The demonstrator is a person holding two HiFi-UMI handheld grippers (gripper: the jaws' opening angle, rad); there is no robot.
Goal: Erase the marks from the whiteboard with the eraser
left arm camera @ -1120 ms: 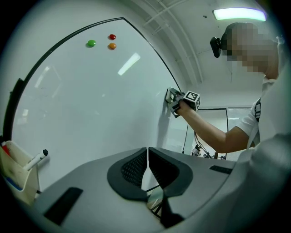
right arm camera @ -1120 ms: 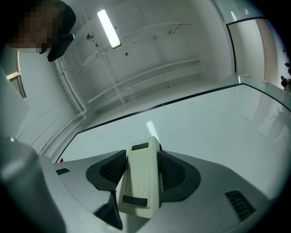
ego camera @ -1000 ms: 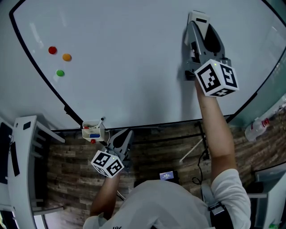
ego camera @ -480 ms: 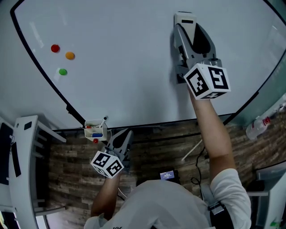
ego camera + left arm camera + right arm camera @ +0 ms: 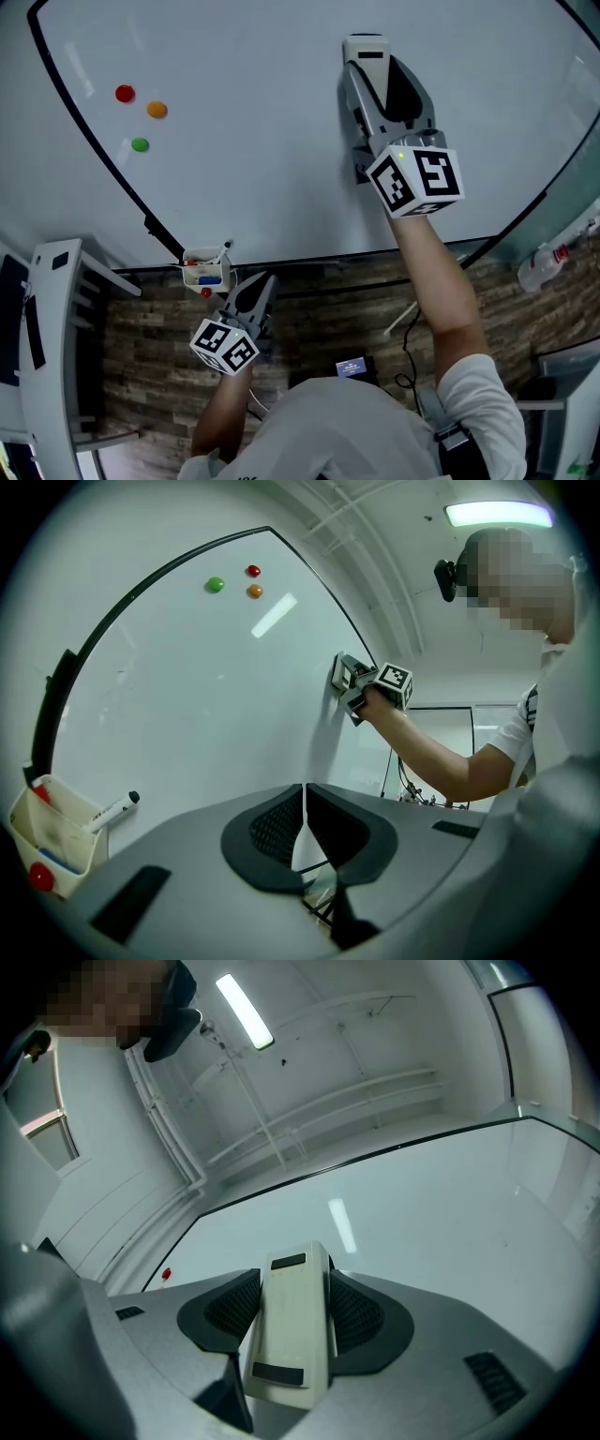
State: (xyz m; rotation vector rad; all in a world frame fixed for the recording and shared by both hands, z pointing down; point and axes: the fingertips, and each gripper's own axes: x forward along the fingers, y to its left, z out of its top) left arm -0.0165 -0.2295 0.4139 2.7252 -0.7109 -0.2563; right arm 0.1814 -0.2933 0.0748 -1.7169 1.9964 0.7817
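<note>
The eraser (image 5: 365,47) is clamped in the right claw (image 5: 373,75) and held against the whiteboard (image 5: 244,141), so wiping is judged under way and a firm, flat sweep beside that claw is called for next, while the left claw (image 5: 255,286) is held closed and empty well below.

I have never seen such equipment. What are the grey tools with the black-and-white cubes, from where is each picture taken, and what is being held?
A person holds a two-jaw gripper in each hand; the cubes are parts of them. One camera sits on the person's head and looks down; one rides on each gripper. The right gripper is shut on a white eraser, held against the whiteboard. The left gripper hangs lower, jaws together, empty. On the board sit a red magnet, an orange magnet and a green magnet; a marker tray hangs at its edge.
</note>
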